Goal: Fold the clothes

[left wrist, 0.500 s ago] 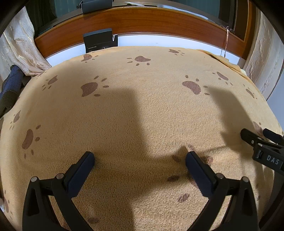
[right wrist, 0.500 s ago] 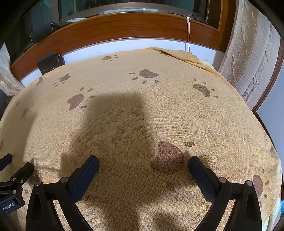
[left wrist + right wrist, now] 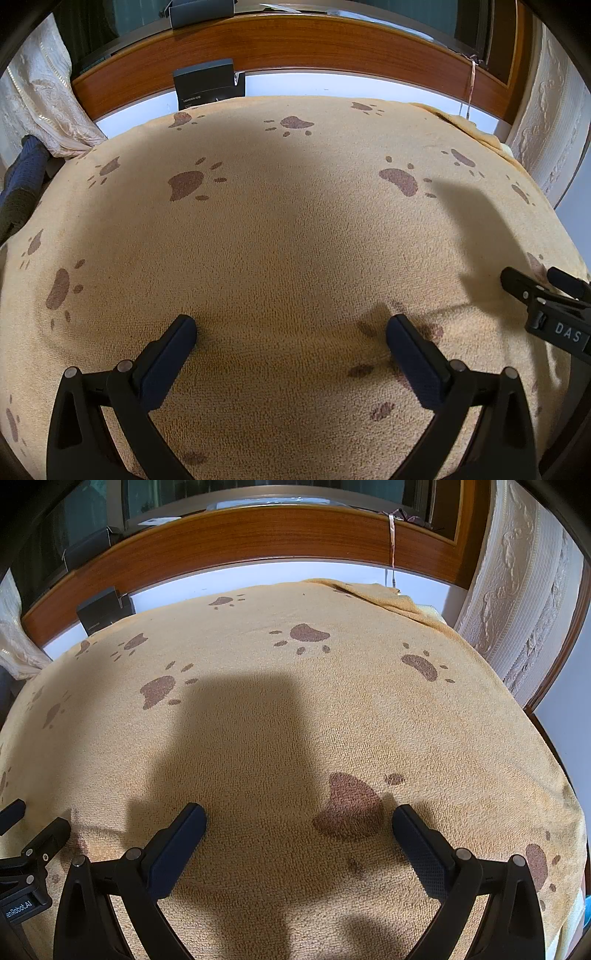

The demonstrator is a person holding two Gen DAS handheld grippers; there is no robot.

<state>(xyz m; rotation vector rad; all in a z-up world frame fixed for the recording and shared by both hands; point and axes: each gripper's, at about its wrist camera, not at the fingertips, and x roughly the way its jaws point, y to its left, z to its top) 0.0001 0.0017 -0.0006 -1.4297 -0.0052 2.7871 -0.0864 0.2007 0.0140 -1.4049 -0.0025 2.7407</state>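
Note:
A tan fleece cloth with brown paw prints (image 3: pixel 295 236) lies spread flat over the surface and fills both views; it also shows in the right wrist view (image 3: pixel 280 716). My left gripper (image 3: pixel 290 325) is open and empty just above the cloth's near part. My right gripper (image 3: pixel 297 812) is open and empty above a large brown paw print (image 3: pixel 347 805). The right gripper's side shows at the right edge of the left wrist view (image 3: pixel 546 306); the left gripper's side shows at the left edge of the right wrist view (image 3: pixel 29 853). A small fold of cloth (image 3: pixel 380 594) lies at the far right corner.
A wooden window ledge (image 3: pixel 295 48) runs along the far side. A black box (image 3: pixel 207 85) stands behind the cloth at the far left. Lace curtains hang at the left (image 3: pixel 40 99) and right (image 3: pixel 524 590). A dark blue garment (image 3: pixel 22 184) lies at the left edge.

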